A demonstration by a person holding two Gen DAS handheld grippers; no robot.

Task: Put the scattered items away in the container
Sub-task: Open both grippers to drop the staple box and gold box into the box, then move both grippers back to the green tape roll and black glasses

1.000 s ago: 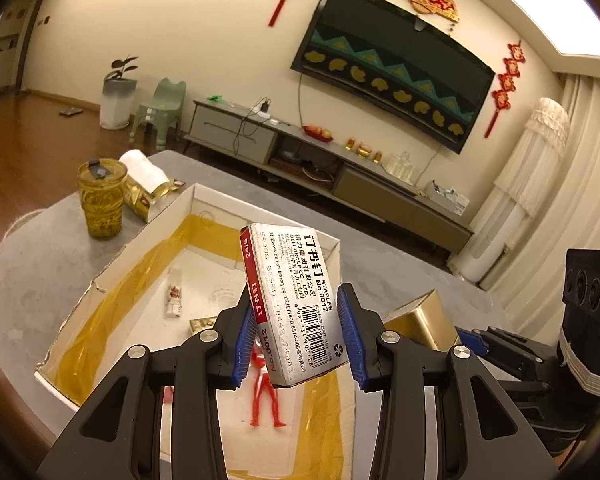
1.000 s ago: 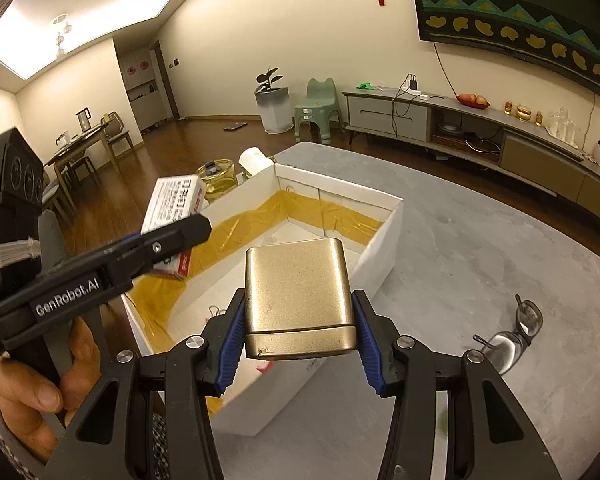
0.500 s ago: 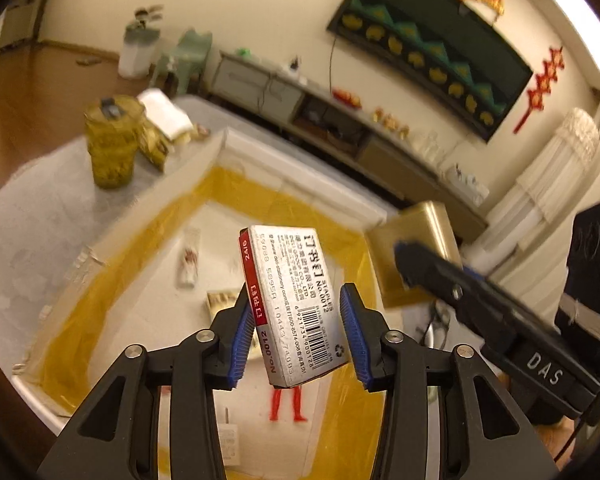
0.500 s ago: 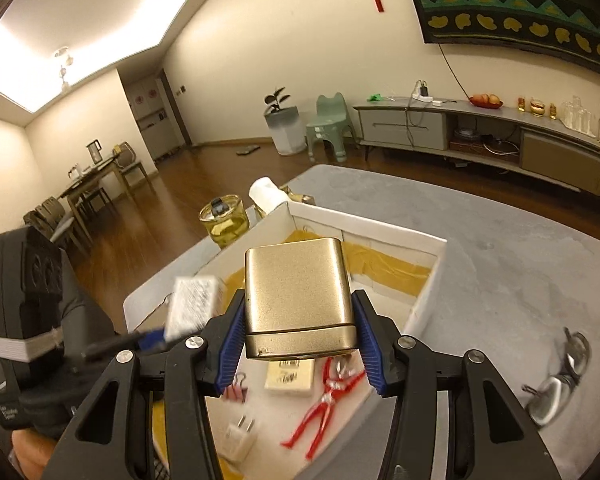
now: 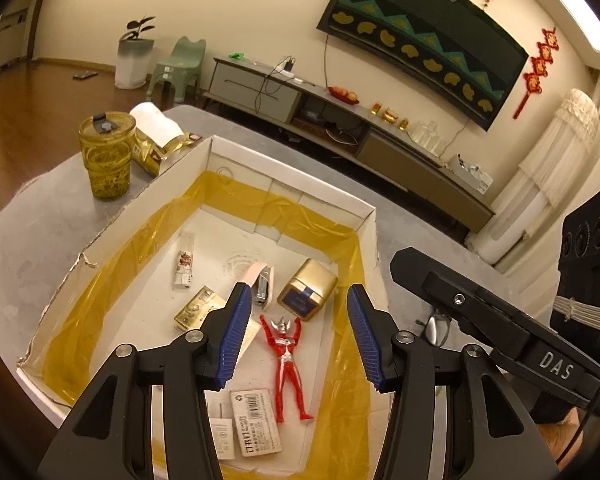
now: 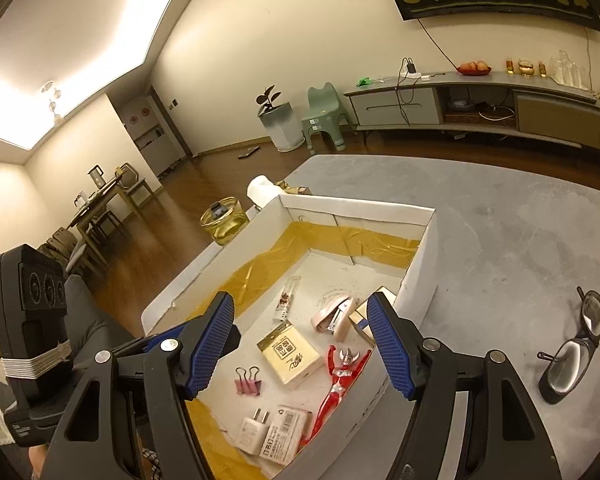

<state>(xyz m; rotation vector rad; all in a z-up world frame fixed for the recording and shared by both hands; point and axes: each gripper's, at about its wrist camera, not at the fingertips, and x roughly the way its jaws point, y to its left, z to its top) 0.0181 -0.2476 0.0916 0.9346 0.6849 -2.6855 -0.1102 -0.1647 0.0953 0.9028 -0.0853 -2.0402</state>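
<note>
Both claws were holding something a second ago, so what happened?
Both let go. The left claw dropped the white staple box into the white cardboard box; the right claw dropped the gold tin there. Both are open. The black glasses stayed on the table.

A yellow-tinted lidded glass [image 5: 107, 160] stands on the grey table [image 6: 520, 216] near its far corner, just beside a white paper roll [image 5: 156, 124] lying on what looks like a gold wrapper, though that part is too small to be sure. Beyond the table, a low TV cabinet [image 5: 380, 148] runs along the wall under a dark curved screen [image 5: 420, 44]. A green child's chair [image 6: 326, 118] and a potted plant [image 6: 278, 120] sit on the wooden floor.
</note>
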